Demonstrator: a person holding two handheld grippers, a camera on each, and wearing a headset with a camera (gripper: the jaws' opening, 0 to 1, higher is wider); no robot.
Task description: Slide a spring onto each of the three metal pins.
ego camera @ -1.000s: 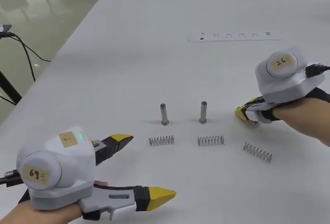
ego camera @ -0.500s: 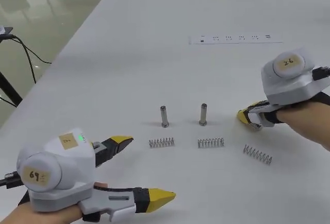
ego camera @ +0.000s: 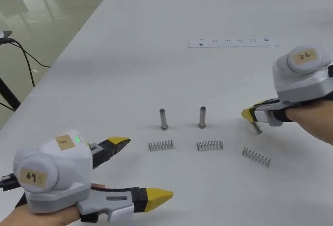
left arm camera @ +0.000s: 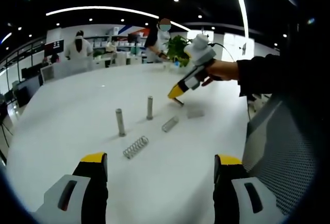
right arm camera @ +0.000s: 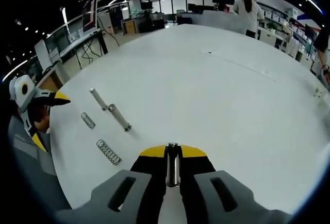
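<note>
White counter [ego camera: 156, 54]: two pins [ego camera: 163, 119] stand upright, three springs [ego camera: 209, 145] lie loose before them. Right tool [ego camera: 251, 115], pinching the third pin [right arm camera: 172, 170], has drifted slightly rightward; pin not yet stood, no spring threaded. Left tool [ego camera: 148, 168] spread, empty.

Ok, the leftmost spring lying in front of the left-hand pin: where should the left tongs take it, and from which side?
Probably across its middle coils, from above. The spring lies flat on the table with its axis running left-right, so the open left tongs can straddle its narrow width and leave both ends free for the pin.
</note>
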